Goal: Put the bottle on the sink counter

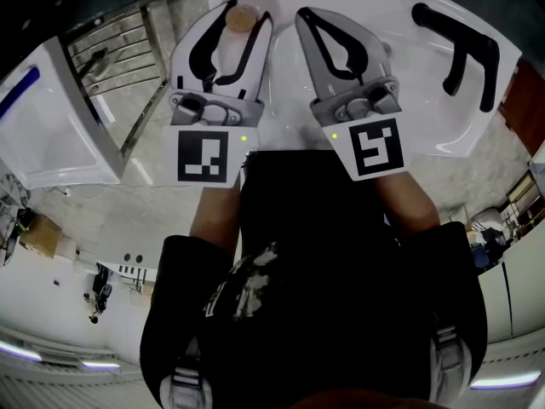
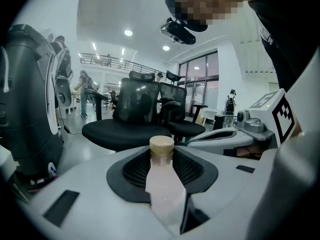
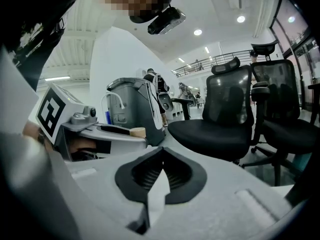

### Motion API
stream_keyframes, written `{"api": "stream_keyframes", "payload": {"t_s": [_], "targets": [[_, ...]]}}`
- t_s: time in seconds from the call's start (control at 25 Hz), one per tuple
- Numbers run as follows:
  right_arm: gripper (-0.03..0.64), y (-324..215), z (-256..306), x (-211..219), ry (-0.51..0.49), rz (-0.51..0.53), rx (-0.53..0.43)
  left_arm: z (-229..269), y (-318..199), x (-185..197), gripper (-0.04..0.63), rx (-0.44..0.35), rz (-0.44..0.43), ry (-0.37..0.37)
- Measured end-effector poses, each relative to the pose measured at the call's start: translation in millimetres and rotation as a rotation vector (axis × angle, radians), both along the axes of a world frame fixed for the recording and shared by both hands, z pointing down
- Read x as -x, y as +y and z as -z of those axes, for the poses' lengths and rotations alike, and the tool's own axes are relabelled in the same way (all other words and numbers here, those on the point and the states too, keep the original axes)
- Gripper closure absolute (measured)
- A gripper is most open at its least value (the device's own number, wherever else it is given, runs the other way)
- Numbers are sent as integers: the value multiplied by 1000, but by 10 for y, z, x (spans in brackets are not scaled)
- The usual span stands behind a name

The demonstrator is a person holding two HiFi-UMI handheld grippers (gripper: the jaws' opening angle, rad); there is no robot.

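Just one bottle (image 2: 162, 184), held by left gripper (image 1: 247, 12).

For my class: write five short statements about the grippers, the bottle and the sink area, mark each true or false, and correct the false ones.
1. The left gripper grips a bottle with a tan cap. True.
2. The right gripper also grips the bottle. False: its jaws are together with nothing between them, beside the left gripper.
3. The faucet on the white sink is black. True.
4. The bottle stands on the counter. False: it is between the left gripper's jaws.
5. The office chairs in the room are white. False: they are black.
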State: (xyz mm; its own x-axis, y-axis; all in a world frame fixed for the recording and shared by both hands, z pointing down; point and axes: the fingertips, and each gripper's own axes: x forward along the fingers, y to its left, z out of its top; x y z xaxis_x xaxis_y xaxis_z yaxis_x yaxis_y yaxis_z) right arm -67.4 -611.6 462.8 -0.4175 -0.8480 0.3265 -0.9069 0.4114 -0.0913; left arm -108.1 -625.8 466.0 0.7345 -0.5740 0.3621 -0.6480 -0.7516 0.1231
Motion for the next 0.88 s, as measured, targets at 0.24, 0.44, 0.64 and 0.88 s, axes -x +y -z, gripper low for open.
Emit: {"api": "stream_keyframes", "payload": {"t_s": [0.24, 0.44, 0.64, 0.88], "targets": [[621, -86, -189, -2, 0, -9, 20, -199, -86, -24, 448, 6, -16, -21], [621, -150, -315, -6, -6, -17, 37, -348, -145, -55, 448, 21, -28, -28], [621, -187, -421, 1, -7, -19, 57, -464, -179, -75, 448, 37, -28, -29], [621, -177, -489, -9, -7, -17, 67, -464, -162, -134, 448, 0, -22, -13]]}}
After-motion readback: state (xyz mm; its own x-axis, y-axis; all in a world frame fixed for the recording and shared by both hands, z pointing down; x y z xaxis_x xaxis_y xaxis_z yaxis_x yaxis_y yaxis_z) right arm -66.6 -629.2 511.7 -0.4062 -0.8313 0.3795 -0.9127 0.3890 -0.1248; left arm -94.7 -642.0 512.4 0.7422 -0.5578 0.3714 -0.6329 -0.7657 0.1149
